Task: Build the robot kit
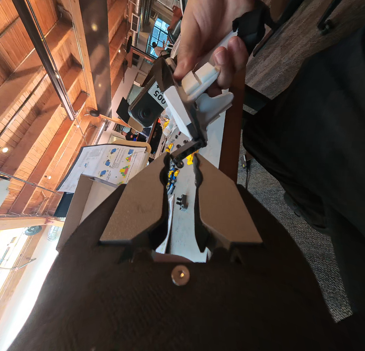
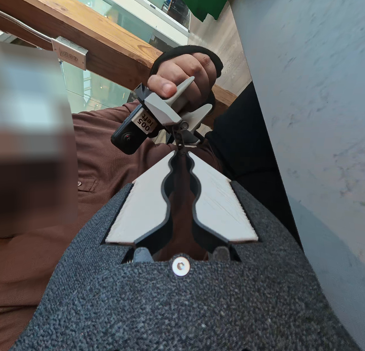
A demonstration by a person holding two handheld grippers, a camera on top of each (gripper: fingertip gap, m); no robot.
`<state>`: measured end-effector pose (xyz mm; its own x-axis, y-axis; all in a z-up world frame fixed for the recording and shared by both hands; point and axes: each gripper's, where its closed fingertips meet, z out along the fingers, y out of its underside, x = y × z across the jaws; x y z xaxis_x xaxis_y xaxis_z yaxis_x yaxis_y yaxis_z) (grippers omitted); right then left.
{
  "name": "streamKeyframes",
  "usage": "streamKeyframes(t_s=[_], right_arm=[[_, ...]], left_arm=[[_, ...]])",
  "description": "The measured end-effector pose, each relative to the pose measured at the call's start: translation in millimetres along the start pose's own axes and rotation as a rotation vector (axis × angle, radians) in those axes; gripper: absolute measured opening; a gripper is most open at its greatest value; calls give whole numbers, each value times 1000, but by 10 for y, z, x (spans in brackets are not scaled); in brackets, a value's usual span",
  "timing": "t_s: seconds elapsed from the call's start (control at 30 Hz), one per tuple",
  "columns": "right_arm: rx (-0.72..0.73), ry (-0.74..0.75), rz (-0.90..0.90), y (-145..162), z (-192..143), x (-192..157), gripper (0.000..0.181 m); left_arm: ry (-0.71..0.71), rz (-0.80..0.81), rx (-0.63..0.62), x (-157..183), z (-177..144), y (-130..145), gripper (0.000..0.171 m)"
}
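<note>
While both grippers are held close together above a white table (image 1: 183, 232), a dark perforated beam (image 1: 185, 150) is carried in the air between them, clear of the tabletop. An instruction sheet (image 1: 102, 163) with coloured brick drawings is propped upright at the table's far side.

The right gripper (image 2: 180, 153) is seen with its 2 white fingers drawn almost together, and one end of the beam is pinched at their tips. In the left wrist view it is gripped by a hand (image 1: 207, 35), with an action camera (image 1: 144, 112) mounted on it.

The left gripper (image 1: 181, 158) is seen with its 2 fingers parted by a narrow gap. The other end of the beam, ending in a round hole, lies between the fingertips; whether it is clamped cannot be told.

On the table beneath, a small grey piece with 2 black pins (image 1: 182, 202) is lying alone, and a cluster of yellow and blue pieces (image 1: 172, 174) is scattered just beyond it.
</note>
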<state>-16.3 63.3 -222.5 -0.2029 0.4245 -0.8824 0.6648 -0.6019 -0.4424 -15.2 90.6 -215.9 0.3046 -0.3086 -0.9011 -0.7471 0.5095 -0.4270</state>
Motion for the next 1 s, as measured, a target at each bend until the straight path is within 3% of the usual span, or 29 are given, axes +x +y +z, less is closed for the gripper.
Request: streamKeyframes(t_s=[0.2, 0.4, 0.47, 0.53, 0.73, 1.0], right_arm=[[100, 101, -56, -177, -80, 68, 7], [155, 585, -431, -460, -289, 282, 19], [113, 777, -640, -515, -338, 298, 27], [5, 942, -828, -490, -311, 324, 23], [-289, 1272, -1170, -393, -202, 506, 19], [-401, 1377, -1371, -392, -176, 502, 18]], left_arm=[[-8, -133, -122, -55, 80, 175, 12], [66, -543, -274, -20, 170, 452, 11], [100, -601, -318, 43, 179, 525, 11], [134, -665, -350, 109, 182, 574, 11], [235, -854, -380, 253, 181, 601, 11], [280, -925, -391, 278, 171, 569, 11]])
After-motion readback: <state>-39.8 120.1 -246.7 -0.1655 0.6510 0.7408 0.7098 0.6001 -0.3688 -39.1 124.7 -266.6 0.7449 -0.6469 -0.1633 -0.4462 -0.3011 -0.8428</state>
